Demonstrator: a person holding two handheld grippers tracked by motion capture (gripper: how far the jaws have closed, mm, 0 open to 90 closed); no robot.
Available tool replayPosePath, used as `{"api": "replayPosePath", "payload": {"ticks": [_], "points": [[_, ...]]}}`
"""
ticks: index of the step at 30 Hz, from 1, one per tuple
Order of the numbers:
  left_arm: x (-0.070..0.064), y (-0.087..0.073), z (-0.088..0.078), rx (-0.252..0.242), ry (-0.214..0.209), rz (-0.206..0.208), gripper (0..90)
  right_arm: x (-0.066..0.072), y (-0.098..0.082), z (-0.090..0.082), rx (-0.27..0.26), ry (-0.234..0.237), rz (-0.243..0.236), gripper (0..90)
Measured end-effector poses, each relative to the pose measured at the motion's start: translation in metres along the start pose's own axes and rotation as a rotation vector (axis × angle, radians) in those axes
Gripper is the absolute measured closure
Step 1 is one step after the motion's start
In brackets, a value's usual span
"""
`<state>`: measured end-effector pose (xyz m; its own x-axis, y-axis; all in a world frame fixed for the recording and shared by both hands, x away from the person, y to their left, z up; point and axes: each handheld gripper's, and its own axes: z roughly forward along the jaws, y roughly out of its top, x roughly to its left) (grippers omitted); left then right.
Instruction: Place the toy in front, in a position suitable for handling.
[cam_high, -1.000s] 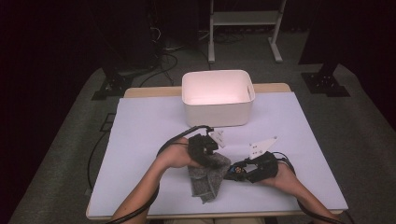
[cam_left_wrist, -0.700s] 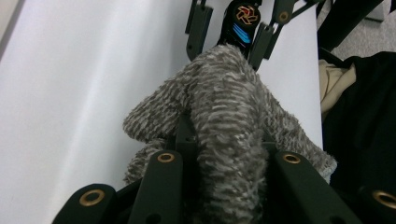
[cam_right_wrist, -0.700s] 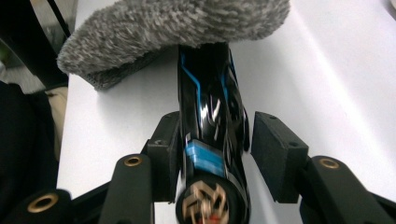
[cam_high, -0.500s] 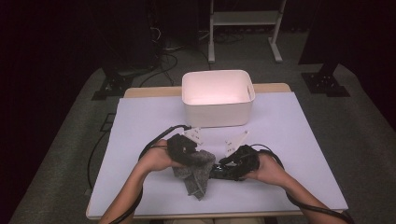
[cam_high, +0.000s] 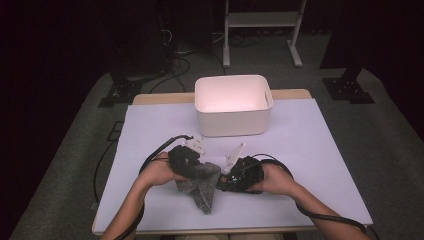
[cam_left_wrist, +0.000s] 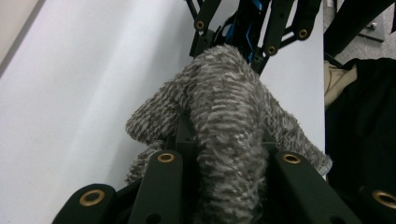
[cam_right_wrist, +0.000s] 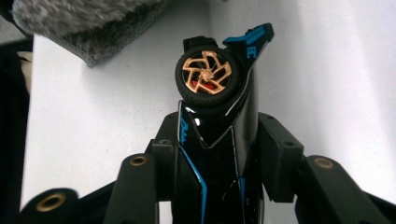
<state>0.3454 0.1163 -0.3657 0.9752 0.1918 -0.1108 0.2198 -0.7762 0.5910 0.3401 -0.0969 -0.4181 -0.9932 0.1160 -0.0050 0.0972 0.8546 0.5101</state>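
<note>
A grey fuzzy cloth (cam_high: 204, 189) hangs from my left gripper (cam_high: 197, 171), which is shut on it near the table's front middle. In the left gripper view the cloth (cam_left_wrist: 224, 116) bulges up between the jaws of the left gripper (cam_left_wrist: 224, 144). My right gripper (cam_high: 226, 181) faces it from the right. It grips a black toy car (cam_right_wrist: 217, 121) with blue trim and a gold wheel. The right gripper (cam_right_wrist: 219, 140) has just been closing its jaws on the car's sides. The cloth's edge (cam_right_wrist: 93, 23) lies just beyond the car's nose.
A white bin (cam_high: 233, 127) stands at the back middle of the white-covered table (cam_high: 320, 150). Cables trail from both grippers over the table. A metal stand (cam_high: 260, 20) and dark floor lie beyond the far edge.
Both hands have shifted left along the table's front, carrying the cloth and the car. The two grippers still face each other closely.
</note>
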Motion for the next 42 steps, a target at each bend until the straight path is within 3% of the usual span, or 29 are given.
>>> {"api": "replayPosePath", "payload": {"ticks": [4, 7, 10, 12, 16, 20, 32, 42], "points": [[0.001, -0.001, -0.006, -0.012, 0.002, -0.005, 72.6, 0.0, 0.0, 0.0, -0.016, 0.007, -0.015, 56.2], [0.0, 0.001, -0.02, -0.032, 0.012, -0.005, 72.6, -0.002, 0.002, -0.004, -0.104, 0.025, 0.016, 56.3], [-0.001, 0.004, -0.036, -0.044, 0.038, -0.001, 72.6, -0.01, 0.01, -0.008, -0.237, 0.039, 0.062, 56.2], [-0.002, 0.005, -0.047, -0.044, 0.058, 0.002, 72.6, -0.014, 0.015, -0.006, -0.294, 0.05, 0.081, 56.2], [-0.003, 0.004, -0.057, -0.048, 0.07, -0.002, 72.6, -0.017, 0.021, 0.004, -0.364, 0.047, 0.074, 56.1], [-0.003, 0.006, -0.055, -0.044, 0.069, 0.0, 72.6, -0.009, 0.011, 0.007, -0.411, 0.033, 0.06, 56.1], [-0.009, 0.034, -0.05, -0.033, 0.053, 0.054, 72.6, -0.003, -0.025, -0.028, -0.466, -0.003, 0.083, 55.8], [-0.013, 0.054, -0.041, 0.0, 0.036, 0.094, 72.7, 0.007, -0.056, -0.06, -0.461, -0.065, 0.112, 55.7]]}}
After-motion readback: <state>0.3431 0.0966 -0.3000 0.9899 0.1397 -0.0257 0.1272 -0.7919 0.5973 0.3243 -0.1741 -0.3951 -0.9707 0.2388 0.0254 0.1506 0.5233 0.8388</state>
